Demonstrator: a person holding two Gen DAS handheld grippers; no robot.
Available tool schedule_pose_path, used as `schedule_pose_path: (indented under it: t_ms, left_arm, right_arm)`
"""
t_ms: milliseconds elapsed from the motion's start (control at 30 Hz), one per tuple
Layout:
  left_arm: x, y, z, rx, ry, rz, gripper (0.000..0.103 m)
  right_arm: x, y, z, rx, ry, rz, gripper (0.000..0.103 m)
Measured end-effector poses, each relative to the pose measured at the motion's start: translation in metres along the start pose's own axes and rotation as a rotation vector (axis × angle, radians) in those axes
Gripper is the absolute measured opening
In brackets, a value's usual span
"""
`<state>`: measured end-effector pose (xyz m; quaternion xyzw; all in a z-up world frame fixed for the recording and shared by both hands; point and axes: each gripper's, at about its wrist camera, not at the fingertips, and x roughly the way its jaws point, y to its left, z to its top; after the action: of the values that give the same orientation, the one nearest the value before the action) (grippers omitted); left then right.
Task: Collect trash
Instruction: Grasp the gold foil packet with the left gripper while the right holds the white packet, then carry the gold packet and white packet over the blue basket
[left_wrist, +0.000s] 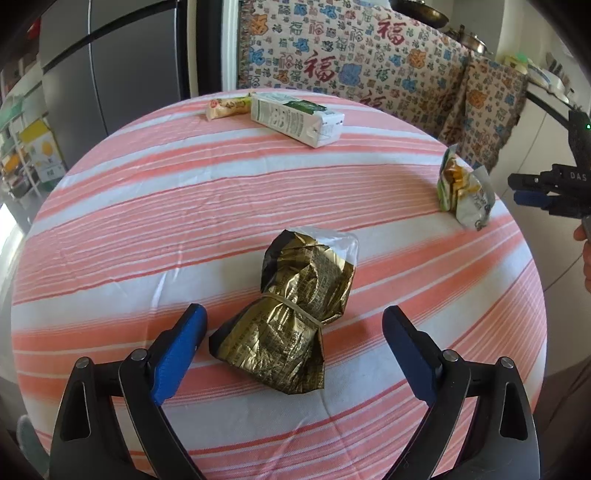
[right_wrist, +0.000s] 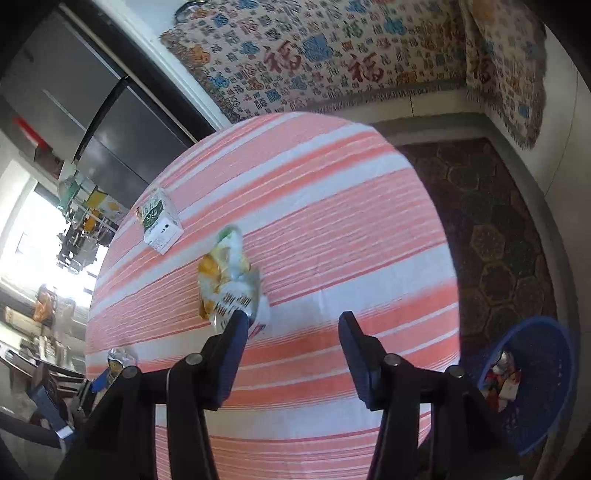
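Observation:
A crumpled gold foil bag (left_wrist: 291, 317) tied with a rubber band lies on the round striped table (left_wrist: 147, 206). My left gripper (left_wrist: 293, 325) is open, its fingers on either side of the bag's near end. A white-green snack bag (left_wrist: 463, 192) lies at the table's right edge; it also shows in the right wrist view (right_wrist: 229, 280). My right gripper (right_wrist: 291, 319) is open and empty above the table, just right of that bag. A milk carton (left_wrist: 295, 118) and a yellow wrapper (left_wrist: 229, 107) lie at the far side. A blue bin (right_wrist: 532, 380) stands on the floor.
A patterned blanket (left_wrist: 369, 62) covers the furniture behind the table. A grey fridge (left_wrist: 110, 85) stands at the far left. A dark rug (right_wrist: 491, 229) lies on the floor right of the table. The bin holds some trash.

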<state>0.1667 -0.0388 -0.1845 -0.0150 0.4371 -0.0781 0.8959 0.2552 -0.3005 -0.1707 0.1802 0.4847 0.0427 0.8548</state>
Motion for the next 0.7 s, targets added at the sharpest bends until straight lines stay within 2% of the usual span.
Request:
schedule_pose_path:
  t_ms: [67,133,233,333,433,533,567,633,700]
  left_arm:
    - [-0.005,0.003,0.004,-0.009,0.006,-0.064,0.096]
    - [-0.013,0.006,0.010,0.012,0.000,-0.105,0.096]
    - [-0.015,0.008,0.016,0.067,0.022,-0.117,0.096]
    - [-0.009,0.006,0.017,0.118,0.063,-0.105,0.096]
    - [-0.001,0.003,0.018,0.142,0.085,-0.085,0.093]
    - [0.005,0.003,0.020,0.129,0.108,-0.079,0.074]
    - [0.006,0.004,0.020,0.122,0.111,-0.080,0.050]
    - [0.003,0.005,0.020,0.099,0.098,-0.084,0.044]
    - [-0.004,0.006,0.021,0.074,0.080,-0.102,0.041]
  right_arm:
    - [-0.007,0.022,0.001,-0.133,-0.026,-0.007,0.060]
    - [-0.007,0.047,0.000,-0.280,-0.017,-0.015,0.061]
    - [-0.002,0.083,-0.005,-0.484,0.001,-0.074,0.061]
    - [0.009,0.113,-0.006,-0.645,0.030,-0.095,0.061]
    - [0.032,0.130,-0.005,-0.708,0.112,-0.126,0.061]
    - [0.056,0.128,-0.002,-0.684,0.186,-0.181,0.059]
    - [0.060,0.126,-0.003,-0.666,0.206,-0.180,0.039]
    - [0.059,0.122,0.001,-0.611,0.188,-0.223,0.016]
    - [0.047,0.115,0.005,-0.506,0.180,-0.149,0.013]
